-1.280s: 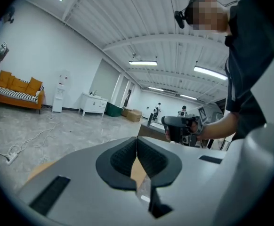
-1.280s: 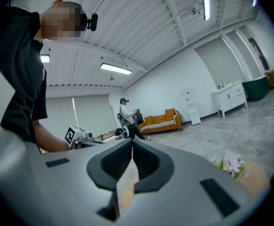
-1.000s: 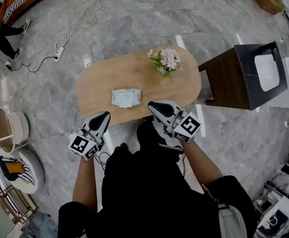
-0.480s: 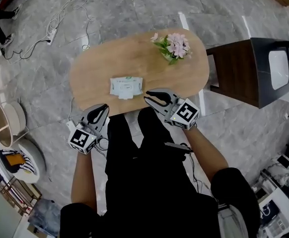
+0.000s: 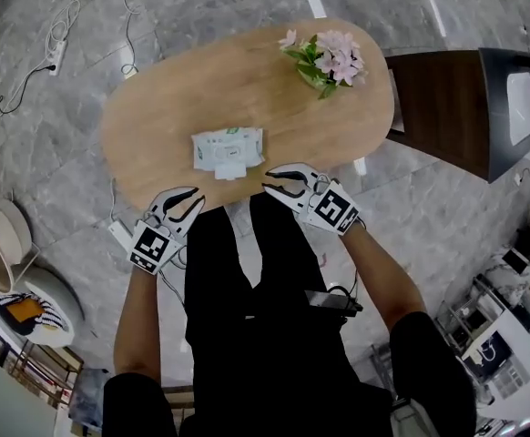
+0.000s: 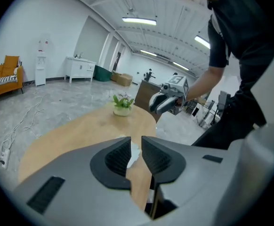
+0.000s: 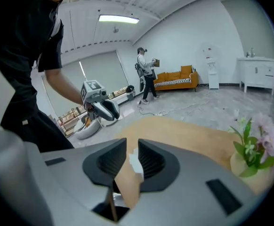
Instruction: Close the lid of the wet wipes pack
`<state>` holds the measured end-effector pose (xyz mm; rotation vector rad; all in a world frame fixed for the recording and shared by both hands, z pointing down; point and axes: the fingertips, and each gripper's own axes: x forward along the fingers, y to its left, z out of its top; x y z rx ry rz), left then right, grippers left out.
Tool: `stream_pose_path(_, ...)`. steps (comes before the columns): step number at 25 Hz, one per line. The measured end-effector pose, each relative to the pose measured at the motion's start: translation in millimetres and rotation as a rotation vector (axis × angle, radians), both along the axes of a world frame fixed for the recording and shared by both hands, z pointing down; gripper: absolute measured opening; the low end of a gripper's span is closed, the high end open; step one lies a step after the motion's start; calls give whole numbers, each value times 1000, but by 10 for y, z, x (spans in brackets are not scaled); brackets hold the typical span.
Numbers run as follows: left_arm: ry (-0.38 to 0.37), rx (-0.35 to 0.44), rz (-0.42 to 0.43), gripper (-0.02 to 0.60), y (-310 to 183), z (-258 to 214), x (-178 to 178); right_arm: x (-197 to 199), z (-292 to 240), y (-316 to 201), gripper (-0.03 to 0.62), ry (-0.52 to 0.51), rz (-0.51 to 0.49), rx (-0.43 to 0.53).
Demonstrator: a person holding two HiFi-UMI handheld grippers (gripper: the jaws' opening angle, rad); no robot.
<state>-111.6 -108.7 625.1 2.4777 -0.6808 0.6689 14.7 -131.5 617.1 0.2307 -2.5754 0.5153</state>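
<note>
Both grippers have come up to the table (image 5: 156,116) edge: left gripper (image 5: 195,198) and right gripper (image 5: 279,180) slightly apart, empty. Wet wipes pack (image 5: 228,146) at right's eleven o'clock, lid (image 5: 232,167) apparently open; reach comes next.

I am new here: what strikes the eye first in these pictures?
A white and green wet wipes pack lies on an oval light wooden table, with potted pink flowers at its far right end. The left tongs and right tongs hover open at the near edge.
</note>
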Motion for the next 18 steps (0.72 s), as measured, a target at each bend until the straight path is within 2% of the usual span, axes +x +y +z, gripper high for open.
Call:
stream_pose_path(7, -59, -45, 86, 80, 98, 685, 42, -74, 696, 56, 83, 96, -111, -1)
stream_pose_path(14, -95, -53, 157, 80, 136, 1139, 103, -179, 1050, 115, 83, 135, -196, 3)
stream_pose_path(18, -123, -48, 231, 80, 159, 1317, 133, -242, 1190, 216, 83, 149, -250, 9)
